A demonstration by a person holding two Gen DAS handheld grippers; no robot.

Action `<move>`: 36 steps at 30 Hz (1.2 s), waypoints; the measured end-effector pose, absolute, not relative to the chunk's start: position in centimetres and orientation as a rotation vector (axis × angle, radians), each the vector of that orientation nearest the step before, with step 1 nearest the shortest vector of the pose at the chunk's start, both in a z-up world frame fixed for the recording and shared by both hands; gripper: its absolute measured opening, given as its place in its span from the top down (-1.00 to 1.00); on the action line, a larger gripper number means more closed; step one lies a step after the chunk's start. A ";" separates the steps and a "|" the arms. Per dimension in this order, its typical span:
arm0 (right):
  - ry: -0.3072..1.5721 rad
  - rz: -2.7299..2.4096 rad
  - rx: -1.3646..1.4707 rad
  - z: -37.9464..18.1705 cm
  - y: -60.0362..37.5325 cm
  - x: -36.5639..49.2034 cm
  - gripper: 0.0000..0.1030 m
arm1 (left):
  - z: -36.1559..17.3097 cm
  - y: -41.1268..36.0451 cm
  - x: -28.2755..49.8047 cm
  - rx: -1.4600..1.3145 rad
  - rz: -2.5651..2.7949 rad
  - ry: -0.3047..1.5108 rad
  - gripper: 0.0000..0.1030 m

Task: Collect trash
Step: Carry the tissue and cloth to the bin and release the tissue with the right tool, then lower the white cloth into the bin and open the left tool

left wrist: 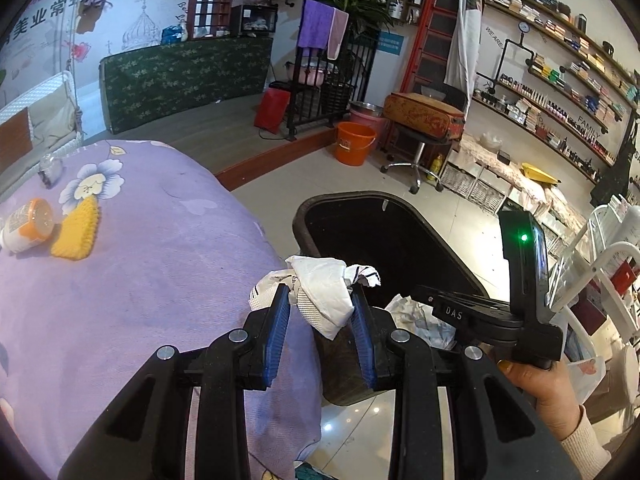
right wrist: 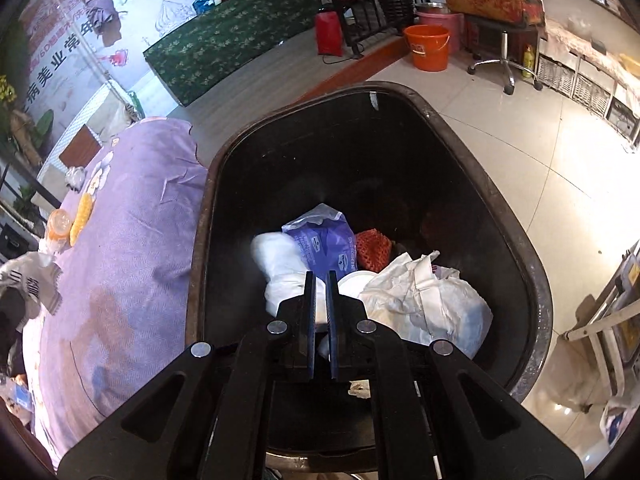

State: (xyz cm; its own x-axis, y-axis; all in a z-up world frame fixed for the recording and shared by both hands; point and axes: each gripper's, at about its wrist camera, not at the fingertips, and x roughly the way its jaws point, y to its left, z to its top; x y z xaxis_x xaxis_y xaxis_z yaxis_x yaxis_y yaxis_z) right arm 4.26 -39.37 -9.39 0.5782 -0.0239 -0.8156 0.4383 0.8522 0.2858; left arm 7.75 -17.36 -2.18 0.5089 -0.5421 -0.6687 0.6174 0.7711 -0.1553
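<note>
At centre frame the left gripper point(left wrist: 320, 300) pinches a crumpled white wrapper point(left wrist: 324, 288) at the edge of the black trash bin point(left wrist: 304, 216). The right gripper point(right wrist: 320, 280), pressed together and empty, hangs over the bin's trash. Next, probably: carry the wrapper over the opening and release.

Crumpled white paper wrapper point(left wrist: 320, 292) sits between blue ribbed rubber pads point(left wrist: 280, 332) of the matt black plastic left tool point(left wrist: 320, 300). Woven lilac cloth (floral print) covers the table point(left wrist: 140, 260); bin point(right wrist: 532, 264) looks dull dark plastic; floor tiles point(right wrist: 540, 152) glossy.
</note>
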 end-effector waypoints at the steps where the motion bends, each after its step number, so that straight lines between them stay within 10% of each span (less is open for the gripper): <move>1: 0.918 -0.286 0.494 -9.2 -39.4 4.2 0.88 | -2.2 -17.6 7.8 0.113 -0.708 0.770 0.41; 8: 0.865 -0.325 0.488 -7.2 -40.3 3.0 0.83 | -2.8 -20.7 7.7 0.140 -0.773 0.795 0.41; 13: 0.797 -0.379 0.477 -5.4 -41.1 1.7 0.04 | -3.5 -23.0 7.8 0.174 -0.817 0.814 0.41; 28: 0.678 -0.488 0.473 -1.5 -44.2 -1.8 -0.33 | -7.2 -27.8 8.2 0.306 -0.886 0.925 0.37; 36: 0.655 -0.510 0.487 -1.0 -45.1 -2.1 -0.35 | -6.7 -28.8 7.2 0.302 -0.905 0.874 -0.51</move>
